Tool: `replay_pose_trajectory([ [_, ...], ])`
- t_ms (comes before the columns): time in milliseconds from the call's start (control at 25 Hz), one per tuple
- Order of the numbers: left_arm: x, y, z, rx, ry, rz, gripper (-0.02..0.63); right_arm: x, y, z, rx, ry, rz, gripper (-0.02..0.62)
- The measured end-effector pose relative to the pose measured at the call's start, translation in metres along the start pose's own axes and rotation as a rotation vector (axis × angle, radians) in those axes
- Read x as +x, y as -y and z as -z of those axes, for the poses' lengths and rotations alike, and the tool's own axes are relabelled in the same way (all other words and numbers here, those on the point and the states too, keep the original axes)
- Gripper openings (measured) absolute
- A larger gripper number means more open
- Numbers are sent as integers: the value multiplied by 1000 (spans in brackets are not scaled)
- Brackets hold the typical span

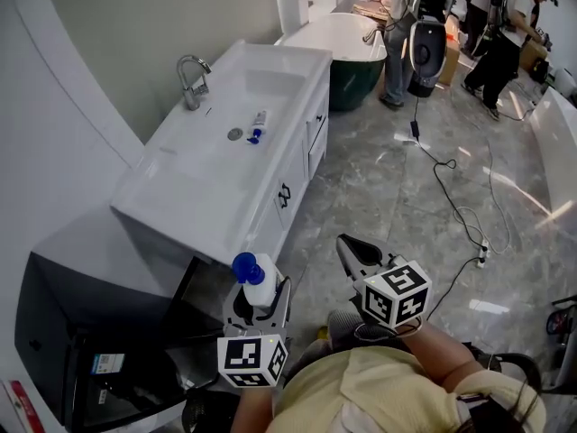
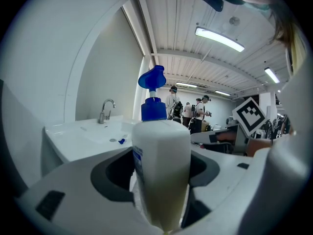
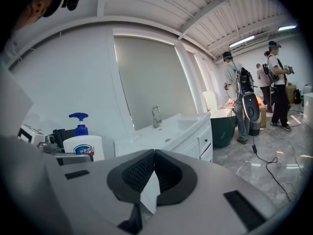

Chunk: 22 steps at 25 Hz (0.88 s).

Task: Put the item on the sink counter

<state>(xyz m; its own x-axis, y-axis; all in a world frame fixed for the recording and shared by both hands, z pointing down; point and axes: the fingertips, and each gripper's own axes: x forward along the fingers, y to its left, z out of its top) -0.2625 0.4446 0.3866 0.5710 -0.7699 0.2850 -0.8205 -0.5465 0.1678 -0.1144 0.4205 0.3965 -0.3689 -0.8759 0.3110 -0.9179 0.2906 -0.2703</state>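
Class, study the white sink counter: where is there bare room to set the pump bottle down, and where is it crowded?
Bare: the sink counter's near end, between the drain and its front corner; also the far end past the faucet, toward the bathtub. Crowded: mid-counter, where a blue-capped tube lies beside the drain.

Left tool grips upright pump bottle.

A blue-capped tube lay flat, a tap behind it. Beyond stood a dark-green tub; people stood farther off, and a cable trailed across the grey floor.
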Motion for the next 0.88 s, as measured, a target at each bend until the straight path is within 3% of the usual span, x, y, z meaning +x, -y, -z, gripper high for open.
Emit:
replay_pose_trajectory([
  [320, 32, -12, 2, -28, -8, -26, 308, 29, 23, -1, -32, -19, 2, 23],
  [880, 145, 0, -42, -40, 10, -53, 308, 85, 108, -55, -67, -41, -49, 23],
])
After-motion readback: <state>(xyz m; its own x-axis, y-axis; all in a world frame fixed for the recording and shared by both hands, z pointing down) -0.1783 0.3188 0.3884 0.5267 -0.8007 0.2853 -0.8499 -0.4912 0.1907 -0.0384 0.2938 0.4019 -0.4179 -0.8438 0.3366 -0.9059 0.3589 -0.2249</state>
